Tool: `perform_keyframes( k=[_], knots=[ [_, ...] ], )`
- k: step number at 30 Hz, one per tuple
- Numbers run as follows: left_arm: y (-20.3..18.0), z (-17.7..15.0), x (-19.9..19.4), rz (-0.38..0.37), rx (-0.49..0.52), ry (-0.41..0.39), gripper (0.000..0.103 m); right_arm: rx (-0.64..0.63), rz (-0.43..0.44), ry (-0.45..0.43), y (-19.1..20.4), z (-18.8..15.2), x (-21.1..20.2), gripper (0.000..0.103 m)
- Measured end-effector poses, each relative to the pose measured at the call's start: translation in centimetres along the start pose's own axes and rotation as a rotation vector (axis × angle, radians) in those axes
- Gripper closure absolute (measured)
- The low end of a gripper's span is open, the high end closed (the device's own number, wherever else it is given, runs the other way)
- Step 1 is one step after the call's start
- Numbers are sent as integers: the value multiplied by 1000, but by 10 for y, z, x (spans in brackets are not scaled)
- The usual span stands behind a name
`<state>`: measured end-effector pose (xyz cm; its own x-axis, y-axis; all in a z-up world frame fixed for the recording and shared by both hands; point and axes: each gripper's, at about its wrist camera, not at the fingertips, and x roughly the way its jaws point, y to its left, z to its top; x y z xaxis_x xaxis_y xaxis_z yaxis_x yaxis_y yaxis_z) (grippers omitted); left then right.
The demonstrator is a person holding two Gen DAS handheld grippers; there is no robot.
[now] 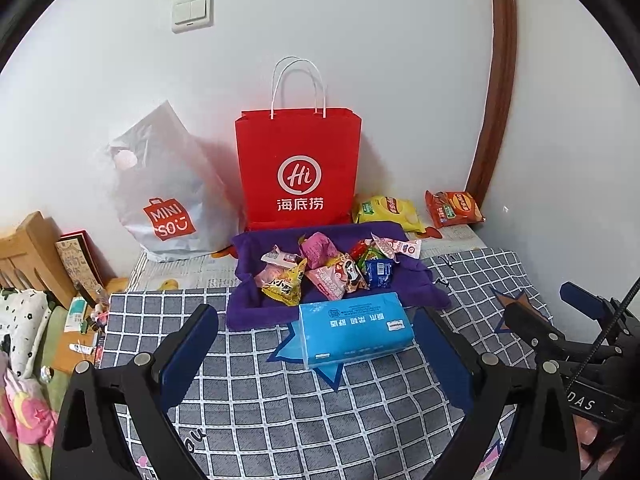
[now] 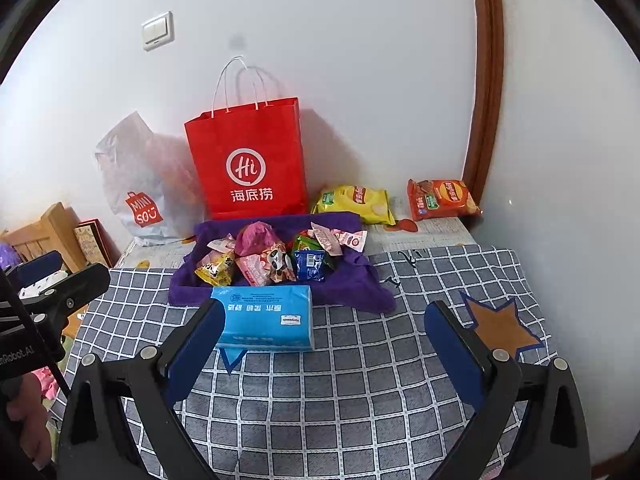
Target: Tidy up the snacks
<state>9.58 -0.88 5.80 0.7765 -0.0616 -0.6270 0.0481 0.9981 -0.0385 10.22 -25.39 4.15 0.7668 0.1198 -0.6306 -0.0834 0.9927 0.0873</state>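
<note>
Left wrist view: left gripper (image 1: pixel 316 344) spread wide, empty, above grey checked cloth (image 1: pixel 280 400); light-blue tissue pack (image 1: pixel 354 328) between fingertips, small wrapped snacks (image 1: pixel 328 268) beyond, piled on purple towel (image 1: pixel 408 280) near cloth's far edge. Right wrist view: right gripper (image 2: pixel 324 336) likewise wide, empty, same pile ahead. At far edge by wall: red paper bag (image 1: pixel 298 168) marked "Hi 海底捞", grey plastic bag (image 1: pixel 168 200) marked "MINISO", yellow chip bag (image 1: pixel 386 212), orange chip bag (image 1: pixel 454 208) at far right corner.
</note>
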Motion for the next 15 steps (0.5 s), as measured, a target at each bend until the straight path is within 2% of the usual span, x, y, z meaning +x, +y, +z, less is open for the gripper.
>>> perform_keyframes(
  k=[15],
  knots=[
    [1,-1,2,-7,-11,4,4,0,1,3,0,-1,1,4]
  ],
)
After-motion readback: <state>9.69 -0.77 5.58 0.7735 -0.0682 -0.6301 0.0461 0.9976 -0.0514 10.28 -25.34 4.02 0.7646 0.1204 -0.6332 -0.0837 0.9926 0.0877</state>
